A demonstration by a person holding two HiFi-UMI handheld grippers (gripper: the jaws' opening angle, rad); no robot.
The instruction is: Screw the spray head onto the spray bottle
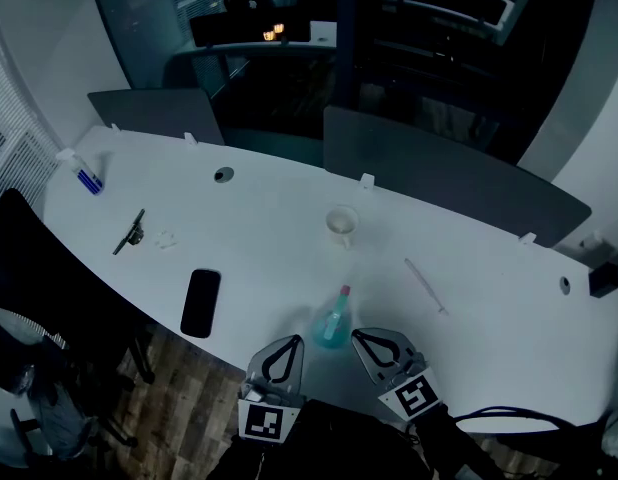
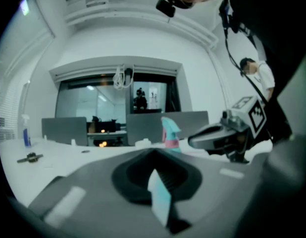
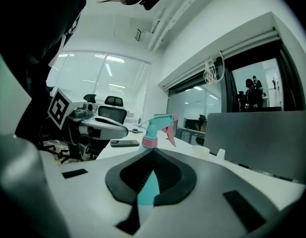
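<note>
Teal spray bottle (image 1: 332,328), spray head (image 3: 157,124) sitting on its neck, is standing near the counter (image 1: 289,218) edge between left hand-held gripper (image 1: 289,343) and right hand-held gripper (image 1: 361,338), both closed and empty. Risk: a closed-jaw nudge tipping it.

An office is shown. A long white desk (image 1: 279,218) is fitted with grey divider panels (image 1: 439,183). Glass partitions (image 3: 118,78) are seen behind.

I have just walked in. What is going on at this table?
A person holds a gripper in each hand at the near edge of the table. The left gripper and right gripper are both shut and empty. The teal spray bottle stands between them, spray head on top; how tightly it sits is unclear.
</note>
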